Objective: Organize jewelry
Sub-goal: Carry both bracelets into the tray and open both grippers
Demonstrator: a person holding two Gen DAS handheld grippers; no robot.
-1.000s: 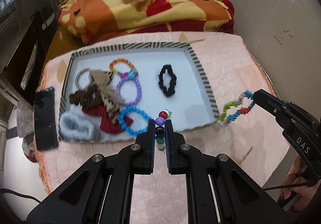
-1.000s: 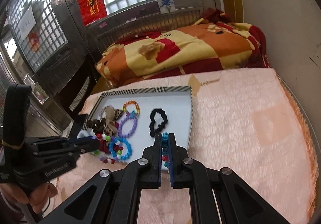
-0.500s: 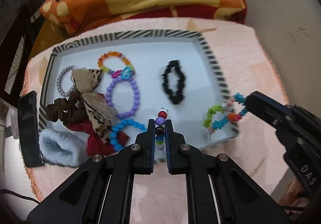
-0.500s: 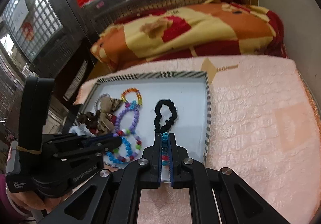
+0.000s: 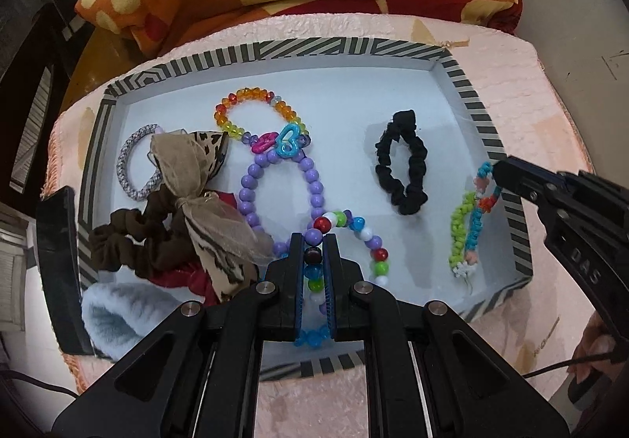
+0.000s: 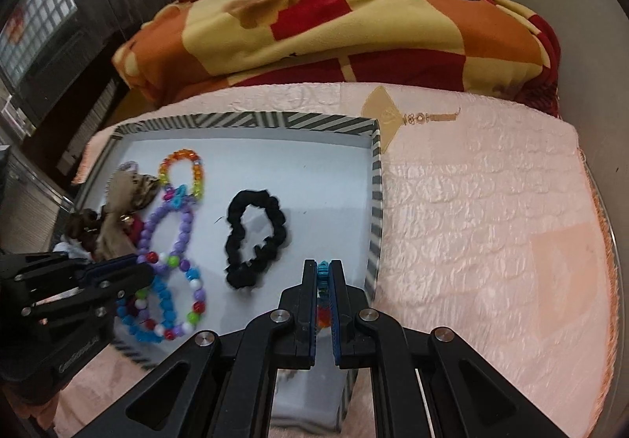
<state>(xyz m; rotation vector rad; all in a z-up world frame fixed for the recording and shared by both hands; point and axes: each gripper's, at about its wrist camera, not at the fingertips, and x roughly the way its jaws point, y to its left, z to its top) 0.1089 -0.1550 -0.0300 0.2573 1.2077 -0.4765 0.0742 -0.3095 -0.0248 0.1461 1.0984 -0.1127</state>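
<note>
A striped-rim tray (image 5: 468,100) with a pale blue floor lies on the pink cloth. My left gripper (image 5: 313,241) is shut on a multicoloured bead bracelet (image 5: 363,231), hanging low over the tray's near middle. My right gripper (image 6: 324,269) is shut on a woven blue, green and orange bracelet (image 5: 466,226), which dangles inside the tray's right wall (image 6: 375,202). In the tray lie a black scrunchie (image 5: 401,163), a purple bead bracelet (image 5: 251,194), an orange-yellow bead bracelet (image 5: 251,100), a grey cord ring (image 5: 127,167), a tan bow (image 5: 196,178) and a brown scrunchie (image 5: 129,245).
A folded orange, yellow and red blanket (image 6: 334,17) lies behind the tray. A pale blue fluffy band (image 5: 114,320) fills the tray's near left corner, and a dark phone (image 5: 55,273) lies outside its left wall. Pink cloth (image 6: 491,222) spreads to the right.
Both grippers came down and closer to the tray with their bracelets. The woven bracelet went from outside the right wall to inside it. The bead bracelet now hangs over the tray floor.
</note>
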